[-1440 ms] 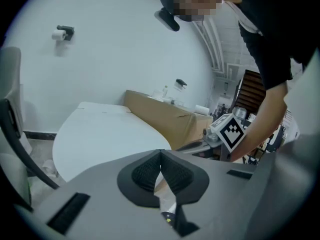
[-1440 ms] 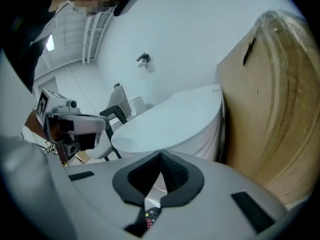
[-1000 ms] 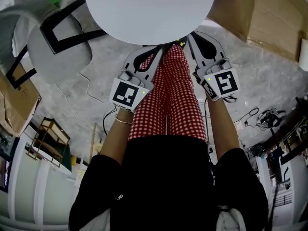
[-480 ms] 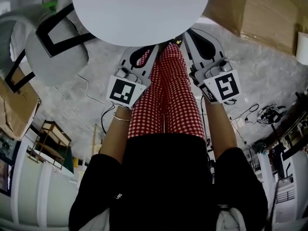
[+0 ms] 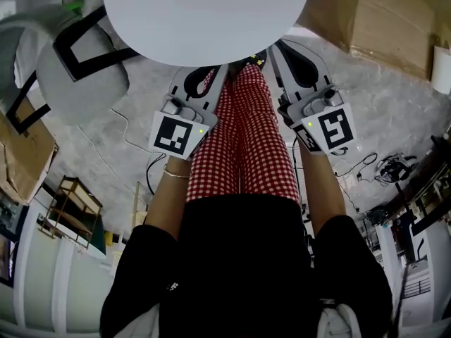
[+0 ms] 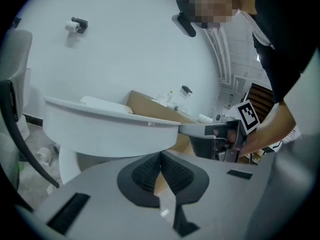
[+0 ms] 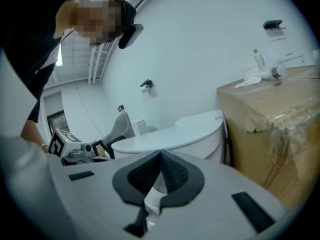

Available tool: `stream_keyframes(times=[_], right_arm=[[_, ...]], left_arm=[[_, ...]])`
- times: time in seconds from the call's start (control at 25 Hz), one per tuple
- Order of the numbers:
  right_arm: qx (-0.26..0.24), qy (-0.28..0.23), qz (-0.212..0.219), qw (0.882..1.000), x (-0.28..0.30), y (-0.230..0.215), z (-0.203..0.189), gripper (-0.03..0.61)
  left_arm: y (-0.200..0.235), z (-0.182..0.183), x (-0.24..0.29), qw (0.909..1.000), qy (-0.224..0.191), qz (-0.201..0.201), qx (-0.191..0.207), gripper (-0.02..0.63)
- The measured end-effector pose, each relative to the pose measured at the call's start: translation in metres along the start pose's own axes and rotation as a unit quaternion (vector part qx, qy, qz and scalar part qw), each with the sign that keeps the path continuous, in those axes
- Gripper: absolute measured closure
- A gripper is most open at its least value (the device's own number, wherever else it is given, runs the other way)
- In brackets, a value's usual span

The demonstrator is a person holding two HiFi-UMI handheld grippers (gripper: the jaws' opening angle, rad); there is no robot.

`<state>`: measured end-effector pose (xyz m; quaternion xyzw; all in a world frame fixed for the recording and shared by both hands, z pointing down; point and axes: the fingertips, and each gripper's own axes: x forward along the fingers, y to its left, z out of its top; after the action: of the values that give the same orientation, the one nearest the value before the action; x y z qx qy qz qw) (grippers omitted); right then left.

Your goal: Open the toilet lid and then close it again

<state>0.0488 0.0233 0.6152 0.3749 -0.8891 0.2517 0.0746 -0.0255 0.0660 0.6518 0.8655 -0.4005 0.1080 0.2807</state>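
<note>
Toilet lid (image 5: pixel 204 13) lies down on the bowl, a white oval across the top of the head view. The left gripper (image 6: pixel 160 156) and right gripper (image 7: pixel 160 154) each show their pads pressed together with nothing between, near the lid's front rim. From above, their tips seem tucked under it. Only the right gripper view shows bottles (image 7: pixel 258 59) on the cardboard box (image 7: pixel 275 114).
</note>
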Motion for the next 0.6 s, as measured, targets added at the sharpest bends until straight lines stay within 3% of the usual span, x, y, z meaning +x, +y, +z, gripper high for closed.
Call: stream_keyframes(times=[0.6], right_arm=[[-0.019, -0.018, 0.010, 1.000, -0.002, 0.005, 0.035, 0.558]], left_arm=[[-0.006, 0.038, -0.004, 0.9993, -0.028, -0.007, 0.022, 0.609]])
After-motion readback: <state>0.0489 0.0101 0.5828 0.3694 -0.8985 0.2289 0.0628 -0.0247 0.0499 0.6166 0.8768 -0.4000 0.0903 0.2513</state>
